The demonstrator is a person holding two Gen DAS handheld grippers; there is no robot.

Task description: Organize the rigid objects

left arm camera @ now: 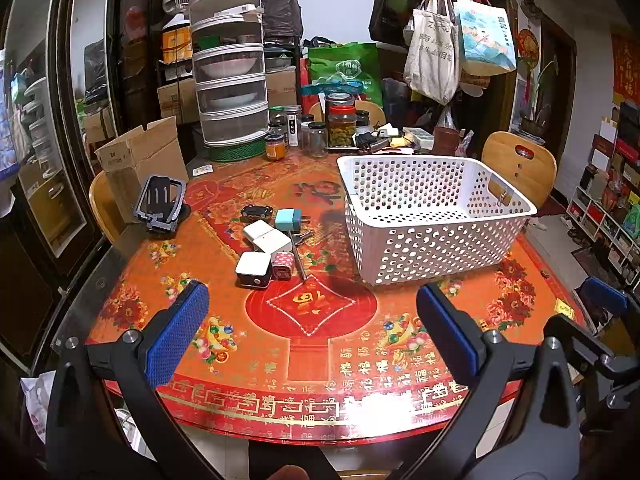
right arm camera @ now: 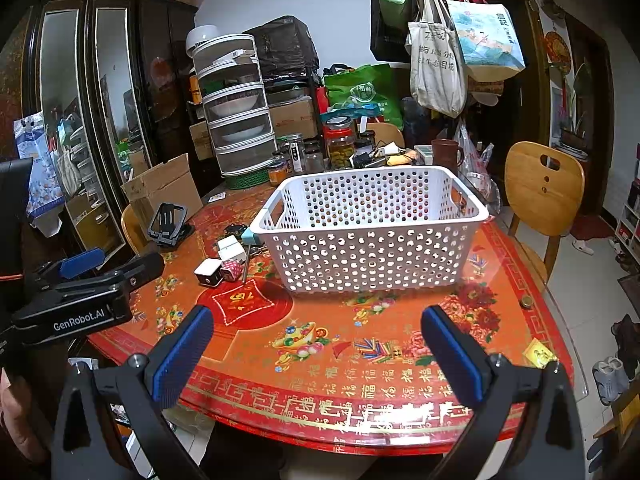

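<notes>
A white perforated basket (left arm camera: 436,236) (right arm camera: 372,252) stands empty on the red round table (left arm camera: 312,360). Left of it lies a cluster of small items: white chargers (left arm camera: 266,236), a white and black charger (left arm camera: 253,269) (right arm camera: 209,271), a teal plug (left arm camera: 288,217), a pink dotted plug (left arm camera: 282,265) (right arm camera: 232,269), a pen (left arm camera: 298,256), keys (left arm camera: 303,237) and a black car key (left arm camera: 257,211). My left gripper (left arm camera: 312,328) is open and empty, short of the cluster. My right gripper (right arm camera: 318,344) is open and empty, before the basket.
A black phone stand (left arm camera: 160,204) (right arm camera: 168,224) sits at the table's left edge. Jars (left arm camera: 340,126), a stacked food cover (left arm camera: 230,76) and a cardboard box (left arm camera: 140,156) crowd the far side. A wooden chair (right arm camera: 540,196) stands to the right. A small coin-like item (right arm camera: 525,302) lies near the right edge.
</notes>
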